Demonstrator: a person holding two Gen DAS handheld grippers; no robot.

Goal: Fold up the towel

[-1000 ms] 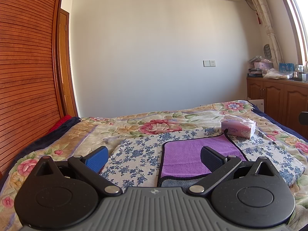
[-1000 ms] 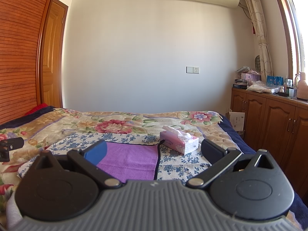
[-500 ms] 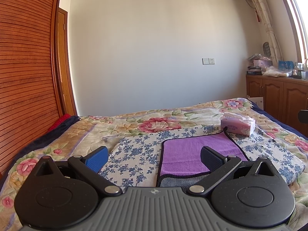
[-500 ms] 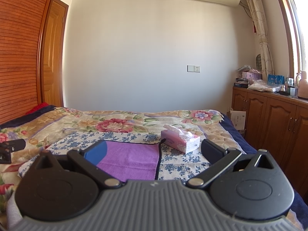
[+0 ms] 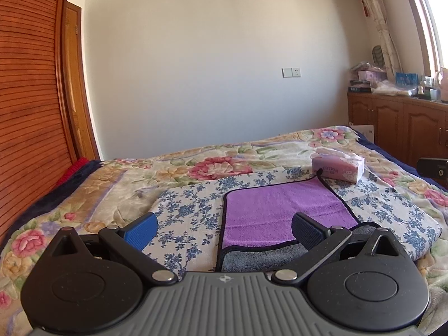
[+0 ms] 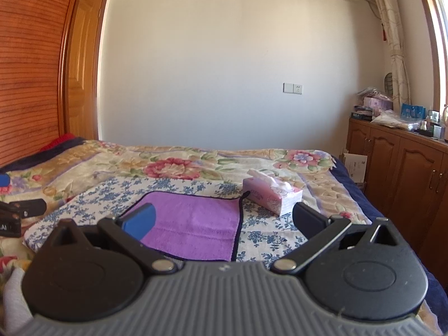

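A purple towel (image 5: 282,212) with a dark edge lies flat on a blue-flowered cloth (image 5: 190,210) on the bed; its grey underside shows at the near edge. It also shows in the right wrist view (image 6: 196,224). My left gripper (image 5: 224,229) is open and empty, held above the towel's near left corner. My right gripper (image 6: 224,221) is open and empty, above the towel's near right part. The near edge of the towel is hidden behind both grippers.
A pink tissue box (image 5: 338,166) stands just beyond the towel's far right corner; it also shows in the right wrist view (image 6: 271,196). A floral quilt (image 5: 196,165) covers the bed. Wooden cabinets (image 6: 397,173) stand at the right, a slatted wardrobe (image 5: 28,112) at the left.
Both grippers have tilted down and moved a little closer to the towel. Both stay open. The towel has not moved.
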